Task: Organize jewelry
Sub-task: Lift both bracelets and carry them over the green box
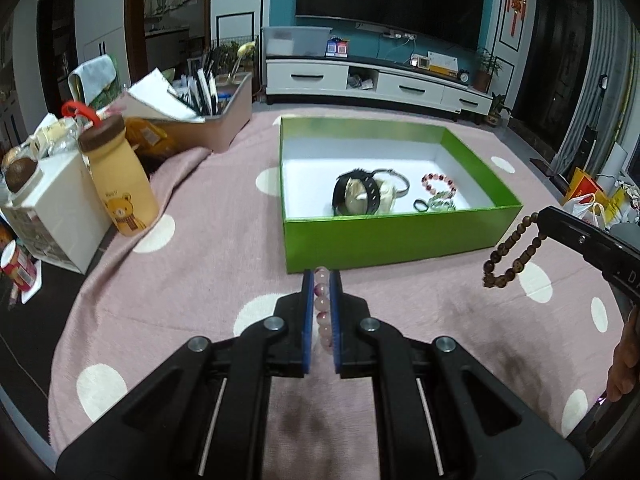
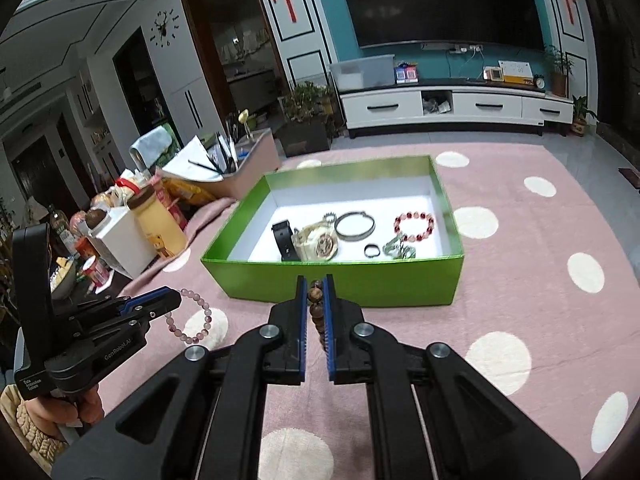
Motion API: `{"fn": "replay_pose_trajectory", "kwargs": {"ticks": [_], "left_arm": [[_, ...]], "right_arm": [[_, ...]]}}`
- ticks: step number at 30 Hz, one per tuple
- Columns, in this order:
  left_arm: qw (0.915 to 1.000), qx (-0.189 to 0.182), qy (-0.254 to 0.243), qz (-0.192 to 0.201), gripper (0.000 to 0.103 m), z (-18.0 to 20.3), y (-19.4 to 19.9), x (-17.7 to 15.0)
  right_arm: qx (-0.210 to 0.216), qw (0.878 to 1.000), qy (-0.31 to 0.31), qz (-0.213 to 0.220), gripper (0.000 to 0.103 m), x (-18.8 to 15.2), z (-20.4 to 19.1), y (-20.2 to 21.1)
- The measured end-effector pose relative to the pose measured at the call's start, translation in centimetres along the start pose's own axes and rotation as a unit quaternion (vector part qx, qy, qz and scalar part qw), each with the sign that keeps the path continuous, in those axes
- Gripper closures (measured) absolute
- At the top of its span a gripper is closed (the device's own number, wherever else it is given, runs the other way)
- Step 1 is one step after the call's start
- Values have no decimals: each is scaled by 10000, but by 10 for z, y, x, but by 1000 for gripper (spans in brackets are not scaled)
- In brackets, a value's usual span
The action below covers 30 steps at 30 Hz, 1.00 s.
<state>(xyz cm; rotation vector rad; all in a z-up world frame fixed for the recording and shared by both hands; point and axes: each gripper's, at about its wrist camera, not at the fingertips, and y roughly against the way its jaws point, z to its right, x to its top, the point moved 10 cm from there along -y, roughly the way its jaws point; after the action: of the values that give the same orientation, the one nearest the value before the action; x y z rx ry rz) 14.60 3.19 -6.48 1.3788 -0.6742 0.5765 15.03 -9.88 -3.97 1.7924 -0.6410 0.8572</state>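
Note:
A green box (image 1: 384, 236) (image 2: 340, 280) with a white floor stands on the pink dotted cloth. It holds a black watch (image 1: 354, 196), a cream watch (image 2: 318, 244), a metal bangle (image 2: 355, 226), a red bead bracelet (image 1: 439, 184) (image 2: 414, 225), a small black ring (image 2: 373, 250) and a green trinket (image 2: 398, 249). My left gripper (image 1: 322, 276) (image 2: 176, 300) is shut on a pink bead bracelet (image 1: 323, 308) (image 2: 198, 318), just before the box's near wall. My right gripper (image 2: 315, 282) (image 1: 538, 218) is shut on a brown wooden bead bracelet (image 2: 318, 308) (image 1: 510, 254), right of the left gripper and above the cloth.
At the left stand a yellow bear bottle (image 1: 120, 184), a white carton (image 1: 60, 208), a red can (image 1: 18, 266) and a beige bin of papers and pens (image 1: 208, 120). A TV stand (image 1: 376, 80) is behind the table.

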Motion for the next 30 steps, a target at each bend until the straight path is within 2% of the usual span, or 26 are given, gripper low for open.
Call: {"fn": "replay_pose_trajectory", "kwargs": {"ticks": [17, 30], "left_arm": [[9990, -116, -248, 342, 96, 32, 22, 62], [9976, -22, -419, 542, 96, 43, 8, 120]], "right_arm": [[-40, 9985, 79, 534, 96, 46, 24, 35], [-75, 9979, 181, 623, 96, 79, 37, 16]]}}
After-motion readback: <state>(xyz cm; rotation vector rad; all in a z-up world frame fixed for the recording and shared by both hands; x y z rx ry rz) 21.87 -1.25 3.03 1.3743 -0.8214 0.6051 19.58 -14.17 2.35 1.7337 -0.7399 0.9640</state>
